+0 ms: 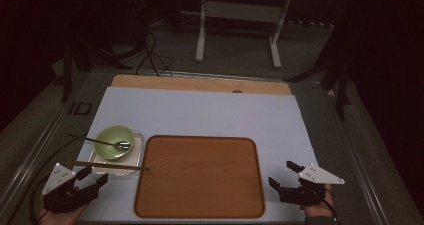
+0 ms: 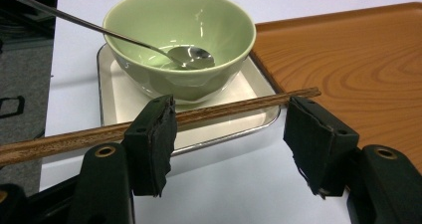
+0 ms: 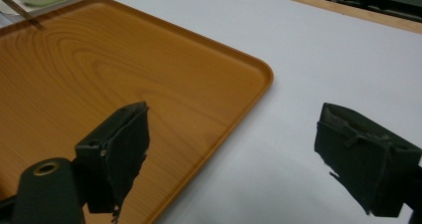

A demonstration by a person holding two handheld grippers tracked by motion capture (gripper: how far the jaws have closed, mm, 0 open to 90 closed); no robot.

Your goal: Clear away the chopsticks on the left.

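Observation:
A green bowl (image 1: 114, 139) (image 2: 179, 35) with a metal spoon (image 1: 121, 145) (image 2: 189, 57) in it stands on a small white dish (image 1: 136, 155) (image 2: 119, 92) at the left of the table. A pair of brown chopsticks (image 1: 107, 166) (image 2: 224, 109) lies across the dish's front rim, tips on the edge of the wooden tray (image 1: 200, 177) (image 3: 99, 59). My left gripper (image 1: 95, 175) (image 2: 231, 144) is open just short of the chopsticks, nothing between its pads. Open as well, my right gripper (image 1: 281, 173) (image 3: 234, 154) hovers by the tray's right edge.
A pale mat (image 1: 210, 115) covers the table under the tray and dish. A bare wooden strip (image 1: 200, 83) runs along the table's far edge. Beyond the table, a white frame (image 1: 240, 15) and cables (image 1: 150, 55) stand on the dark floor.

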